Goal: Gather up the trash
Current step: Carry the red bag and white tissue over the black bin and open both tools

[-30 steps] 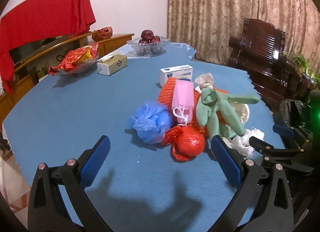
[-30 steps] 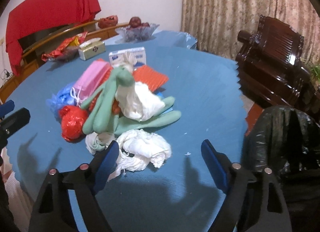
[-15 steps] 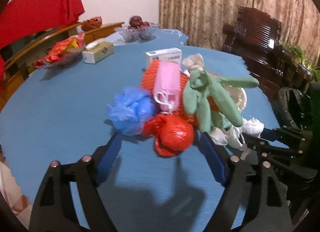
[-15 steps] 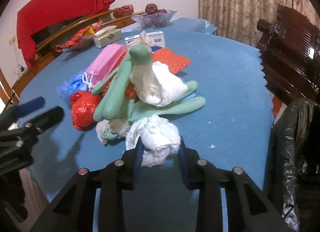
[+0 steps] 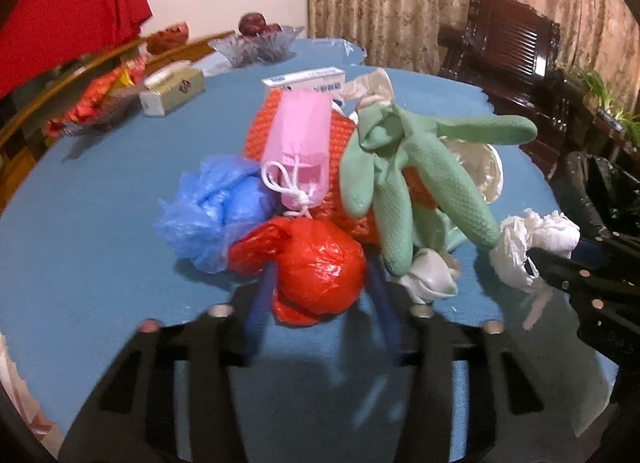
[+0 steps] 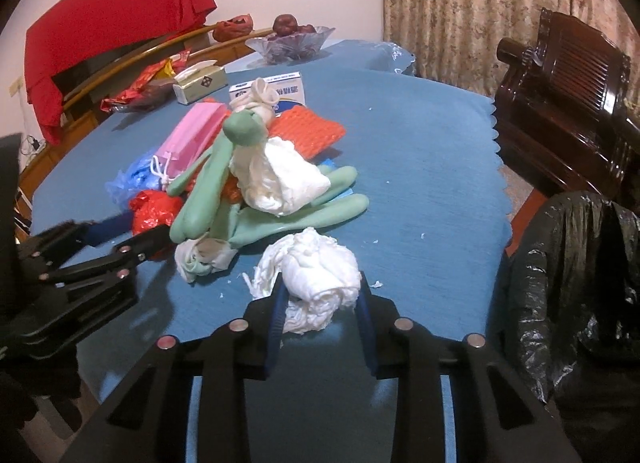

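Left wrist view: the left hand-held gripper (image 5: 318,295) straddles the red plastic bag (image 5: 316,263), its jaws closing in, one blue pad on either flank of the ball, and whether they press it yet I cannot tell. That bag sits on the near edge of the trash pile, just in front of the green rubber glove (image 5: 404,167) and beside the blue plastic bag (image 5: 216,207) on the blue tabletop (image 5: 100,263). It is a round lump with no long axis to line up on. Right wrist view: the right hand-held gripper (image 6: 320,303) is clamped narrow on the white paper wad (image 6: 316,267), which bulges out of the pads on the glove's near side. The black trash bag (image 6: 576,271) hangs open off the tabletop edge, to the right of the glove, so the right hand is nearer, and its load looks likely to go in first, with the left hand crossing over afterwards.
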`<state>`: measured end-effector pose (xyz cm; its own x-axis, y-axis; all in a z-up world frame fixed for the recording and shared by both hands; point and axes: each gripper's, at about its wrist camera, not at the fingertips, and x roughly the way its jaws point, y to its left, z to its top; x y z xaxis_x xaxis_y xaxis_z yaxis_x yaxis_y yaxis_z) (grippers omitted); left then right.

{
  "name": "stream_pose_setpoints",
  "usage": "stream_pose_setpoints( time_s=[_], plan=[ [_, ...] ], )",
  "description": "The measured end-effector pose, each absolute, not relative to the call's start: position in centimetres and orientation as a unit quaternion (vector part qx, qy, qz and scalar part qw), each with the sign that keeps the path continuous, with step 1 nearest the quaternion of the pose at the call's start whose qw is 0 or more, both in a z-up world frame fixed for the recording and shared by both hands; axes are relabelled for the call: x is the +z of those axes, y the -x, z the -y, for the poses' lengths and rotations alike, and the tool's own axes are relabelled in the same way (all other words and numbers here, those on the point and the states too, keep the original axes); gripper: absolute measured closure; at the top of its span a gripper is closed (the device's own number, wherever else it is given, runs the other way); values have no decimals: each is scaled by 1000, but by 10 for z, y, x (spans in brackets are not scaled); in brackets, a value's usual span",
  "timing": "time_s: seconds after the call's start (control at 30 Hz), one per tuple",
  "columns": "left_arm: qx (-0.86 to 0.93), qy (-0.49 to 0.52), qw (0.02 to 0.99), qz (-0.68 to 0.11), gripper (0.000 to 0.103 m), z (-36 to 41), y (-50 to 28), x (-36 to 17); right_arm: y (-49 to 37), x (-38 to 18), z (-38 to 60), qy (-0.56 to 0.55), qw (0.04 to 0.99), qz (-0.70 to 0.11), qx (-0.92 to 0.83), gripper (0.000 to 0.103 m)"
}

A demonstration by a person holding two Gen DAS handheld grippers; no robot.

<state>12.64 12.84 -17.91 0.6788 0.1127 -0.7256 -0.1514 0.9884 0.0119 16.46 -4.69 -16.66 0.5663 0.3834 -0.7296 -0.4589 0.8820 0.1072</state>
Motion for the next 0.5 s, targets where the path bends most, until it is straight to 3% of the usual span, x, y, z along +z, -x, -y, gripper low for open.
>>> stream_pose_setpoints(
  time_s=[0.5],
  plan=[
    [66,36,928,-365,67,-118,-86,-132,-150,-133,59,30,896,-372,241,70]
  ],
)
